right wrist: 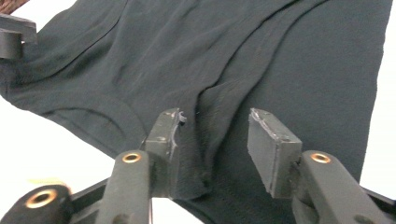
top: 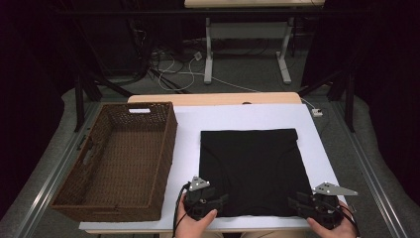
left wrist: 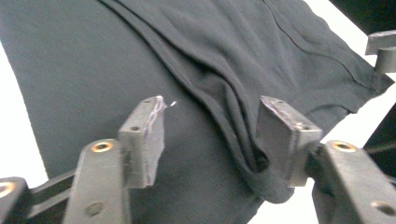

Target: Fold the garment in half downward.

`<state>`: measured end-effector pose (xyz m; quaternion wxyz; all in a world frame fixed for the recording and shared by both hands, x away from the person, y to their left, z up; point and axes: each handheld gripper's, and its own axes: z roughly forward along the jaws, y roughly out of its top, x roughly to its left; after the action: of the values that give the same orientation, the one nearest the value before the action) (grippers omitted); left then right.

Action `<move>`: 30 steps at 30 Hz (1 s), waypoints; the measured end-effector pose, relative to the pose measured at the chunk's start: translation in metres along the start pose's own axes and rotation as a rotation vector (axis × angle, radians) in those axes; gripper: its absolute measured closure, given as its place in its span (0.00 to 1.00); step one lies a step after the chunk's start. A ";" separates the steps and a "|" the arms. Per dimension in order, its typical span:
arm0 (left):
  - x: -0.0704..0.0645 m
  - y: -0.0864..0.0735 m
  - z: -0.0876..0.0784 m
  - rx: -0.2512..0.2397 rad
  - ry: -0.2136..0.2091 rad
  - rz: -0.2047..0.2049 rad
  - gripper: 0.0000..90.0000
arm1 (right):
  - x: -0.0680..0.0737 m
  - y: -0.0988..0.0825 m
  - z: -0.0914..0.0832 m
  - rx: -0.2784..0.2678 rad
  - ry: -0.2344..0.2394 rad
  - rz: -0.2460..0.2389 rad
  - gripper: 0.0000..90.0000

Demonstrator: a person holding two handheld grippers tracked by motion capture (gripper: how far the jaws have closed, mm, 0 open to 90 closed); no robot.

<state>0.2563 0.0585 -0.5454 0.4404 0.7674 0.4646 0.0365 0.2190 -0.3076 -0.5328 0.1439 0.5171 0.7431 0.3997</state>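
Both grippers sit at the near edge of the black shirt point(top: 249, 171), folded flat on the white table point(top: 190, 124) beside the basket point(top: 163, 148) — left gripper point(left wrist: 210, 135) and right gripper point(right wrist: 212, 140) stand parted, cloth loose between them. Risk: a puckered fold snags a pad as they withdraw — dragging the fold crooked.

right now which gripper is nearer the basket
The left gripper, at the black cloth's near-left corner beside the basket; the right gripper sits at the far corner.

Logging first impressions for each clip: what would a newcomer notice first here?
A black folded garment lies flat on the white table, with the left gripper and right gripper at its two near corners, jaws open and a ridge of cloth between them. Left of it stands a brown wicker basket.
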 end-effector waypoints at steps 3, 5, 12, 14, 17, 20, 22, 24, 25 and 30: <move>0.004 0.003 -0.004 -0.018 0.031 0.007 0.42 | -0.004 0.002 -0.002 -0.016 -0.016 0.007 0.56; 0.007 0.007 -0.005 -0.033 0.047 0.004 0.40 | -0.006 0.005 -0.002 -0.034 -0.024 0.009 0.54; 0.019 0.021 -0.004 -0.055 0.067 -0.010 0.34 | -0.014 0.016 0.003 -0.057 -0.066 -0.034 0.46; 0.021 0.025 -0.002 -0.070 0.035 0.011 0.35 | -0.016 0.020 0.006 -0.057 -0.067 -0.035 0.45; 0.020 0.033 0.002 -0.045 0.053 0.047 0.37 | -0.020 0.028 0.010 -0.070 -0.071 -0.055 0.44; 0.019 0.043 0.007 -0.040 0.081 0.063 0.37 | -0.026 0.039 0.017 -0.086 -0.079 -0.069 0.42; 0.021 0.050 0.007 -0.028 0.081 0.074 0.37 | -0.030 0.046 0.022 -0.095 -0.083 -0.069 0.41; 0.024 0.055 0.008 -0.039 0.052 0.068 0.37 | -0.034 0.053 0.027 -0.100 -0.086 -0.079 0.40; 0.024 0.057 0.009 -0.044 0.050 0.070 0.37 | -0.036 0.057 0.030 -0.103 -0.088 -0.076 0.40; 0.030 0.060 0.010 -0.005 0.050 0.117 0.35 | -0.049 0.073 0.040 -0.098 -0.088 -0.017 0.42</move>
<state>0.3189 0.0639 -0.5189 0.4277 0.7908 0.4300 0.0826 0.3123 -0.3222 -0.5142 0.2049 0.5202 0.7200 0.4111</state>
